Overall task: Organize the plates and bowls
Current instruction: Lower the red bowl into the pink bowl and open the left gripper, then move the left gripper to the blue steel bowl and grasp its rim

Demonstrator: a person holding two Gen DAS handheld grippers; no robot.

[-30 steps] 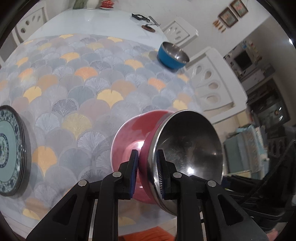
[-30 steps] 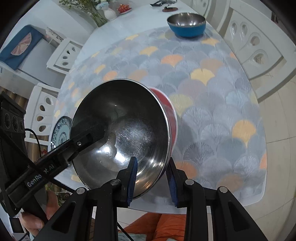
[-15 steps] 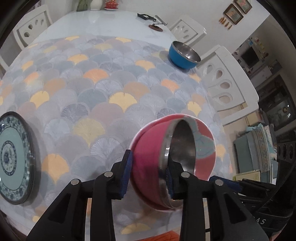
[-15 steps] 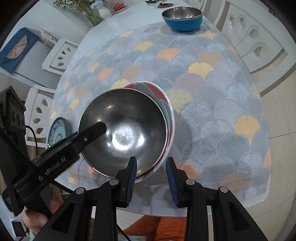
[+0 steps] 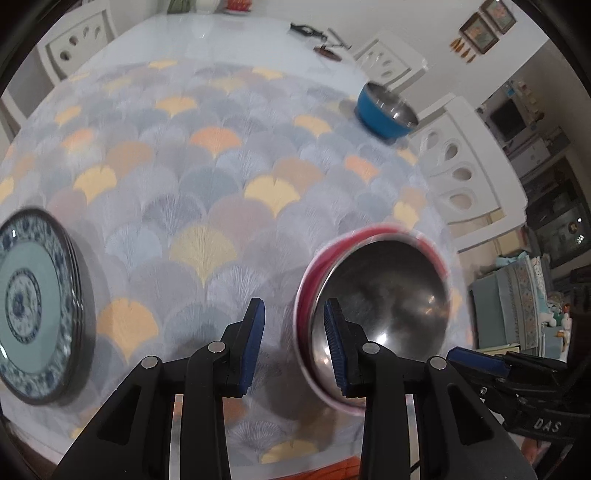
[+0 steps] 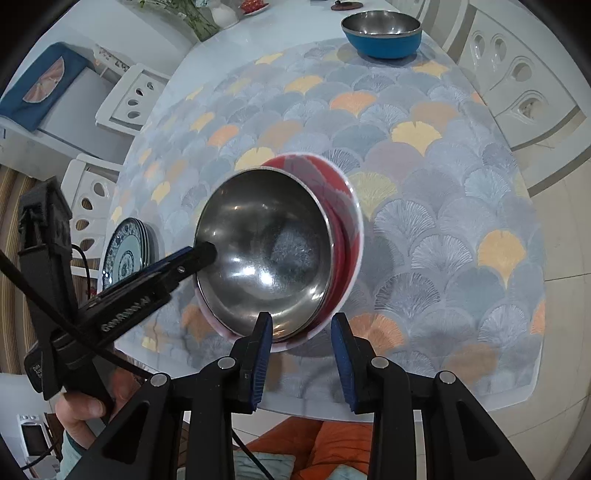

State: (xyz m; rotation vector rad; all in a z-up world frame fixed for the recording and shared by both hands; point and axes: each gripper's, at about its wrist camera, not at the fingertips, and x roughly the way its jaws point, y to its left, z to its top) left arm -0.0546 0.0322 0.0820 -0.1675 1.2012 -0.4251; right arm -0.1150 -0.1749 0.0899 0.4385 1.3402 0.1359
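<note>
A: Nearest the cameras?
B: Right gripper, jaws narrow, its left pad at the red bowl's near rim, no clamp visible. Left gripper, jaws just parted, one finger inside that bowl, gripping nothing.
A: Farther?
B: The red bowl sits near the table's front edge; plates at left; blue bowl far back.

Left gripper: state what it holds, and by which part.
Nothing. The left gripper has just been opening; the red bowl's rim sits between its jaws, one pad clear of it.
</note>
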